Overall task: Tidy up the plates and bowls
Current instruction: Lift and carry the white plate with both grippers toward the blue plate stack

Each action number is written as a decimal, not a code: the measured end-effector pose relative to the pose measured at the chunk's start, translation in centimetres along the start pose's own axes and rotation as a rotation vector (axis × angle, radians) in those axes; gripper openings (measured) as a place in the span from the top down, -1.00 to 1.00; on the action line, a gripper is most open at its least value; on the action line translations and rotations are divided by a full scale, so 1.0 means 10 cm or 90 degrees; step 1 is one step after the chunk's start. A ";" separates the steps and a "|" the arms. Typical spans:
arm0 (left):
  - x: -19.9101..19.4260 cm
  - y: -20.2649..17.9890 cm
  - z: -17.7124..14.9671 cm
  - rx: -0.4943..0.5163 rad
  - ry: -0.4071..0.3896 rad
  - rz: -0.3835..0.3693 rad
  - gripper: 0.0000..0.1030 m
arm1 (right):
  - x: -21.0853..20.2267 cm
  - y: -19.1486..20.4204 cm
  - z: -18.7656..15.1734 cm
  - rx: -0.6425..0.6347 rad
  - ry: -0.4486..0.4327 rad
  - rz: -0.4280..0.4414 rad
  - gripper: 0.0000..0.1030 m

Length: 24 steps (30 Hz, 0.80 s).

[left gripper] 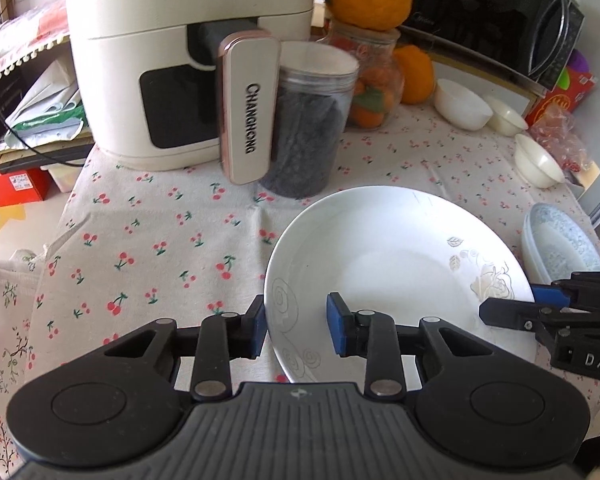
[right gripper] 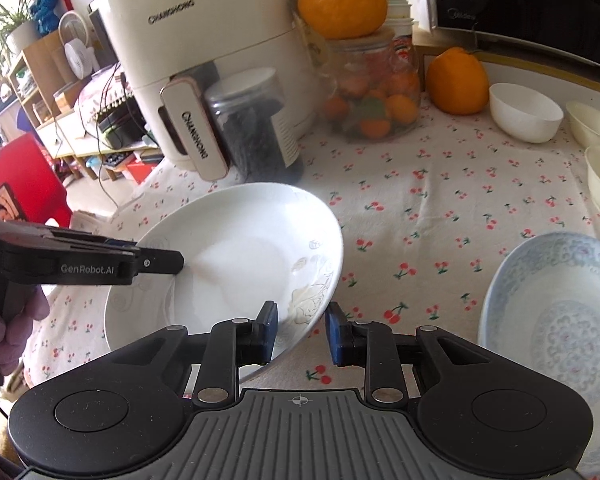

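The white plate [left gripper: 392, 272] sits on the cherry-print tablecloth [left gripper: 160, 232], its near side tilted up in the right wrist view. My left gripper [left gripper: 296, 330] straddles one rim, fingers apart — not clamped. My right gripper [right gripper: 300, 338] straddles the opposite rim, likewise parted. A blue-patterned plate [right gripper: 556, 312] lies well apart — white bowls [right gripper: 526, 112] farther back.
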<state>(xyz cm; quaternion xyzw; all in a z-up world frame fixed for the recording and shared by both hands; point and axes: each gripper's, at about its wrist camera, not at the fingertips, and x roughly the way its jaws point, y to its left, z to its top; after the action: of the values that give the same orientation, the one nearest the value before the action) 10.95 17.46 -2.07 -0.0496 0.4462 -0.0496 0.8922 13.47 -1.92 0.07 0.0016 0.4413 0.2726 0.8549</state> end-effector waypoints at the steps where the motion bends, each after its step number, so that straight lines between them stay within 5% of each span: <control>1: 0.00 -0.02 0.01 0.001 -0.003 -0.002 0.45 | -0.01 -0.02 0.02 0.003 -0.001 -0.001 0.50; 24: -0.10 -0.55 0.22 0.010 -0.064 -0.087 0.45 | -0.45 -0.68 0.13 0.068 -0.022 -0.017 0.50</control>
<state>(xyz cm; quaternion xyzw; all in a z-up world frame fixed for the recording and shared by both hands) 11.86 12.27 0.77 -0.0755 0.3962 -0.1109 0.9083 15.52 -9.57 2.61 0.0459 0.4407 0.2373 0.8645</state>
